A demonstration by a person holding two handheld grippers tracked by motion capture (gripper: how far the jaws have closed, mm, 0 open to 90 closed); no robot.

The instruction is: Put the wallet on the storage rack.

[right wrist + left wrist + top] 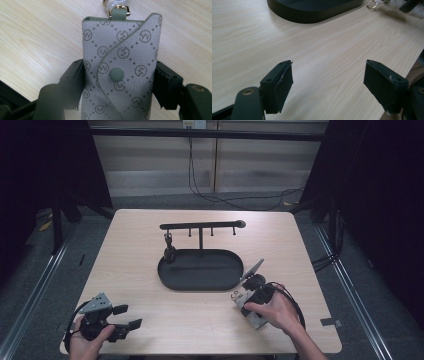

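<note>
A grey patterned key pouch (pixel 120 50) with a round snap and a metal ring (pixel 113 4) at its far end lies on the wooden table. My right gripper (pixel 117 68) is shut on the pouch, one jaw pressing each long side. In the high view that pouch (pixel 241 301) is at the right front, by the oval tray, under my right gripper (pixel 248 307). My left gripper (pixel 129 316) rests at the table's left front corner. Its jaws stand open with nothing between them, and bare wood shows under the left gripper (pixel 328 75).
A black oval tray (pixel 200 281) sits mid-table with a T-shaped hook rack (pixel 201 226) rising from it. A small dark item (pixel 169 247) hangs from the rack's left hook. The tray's rim (pixel 312 15) lies ahead of the left gripper. Cables run across the floor behind the table.
</note>
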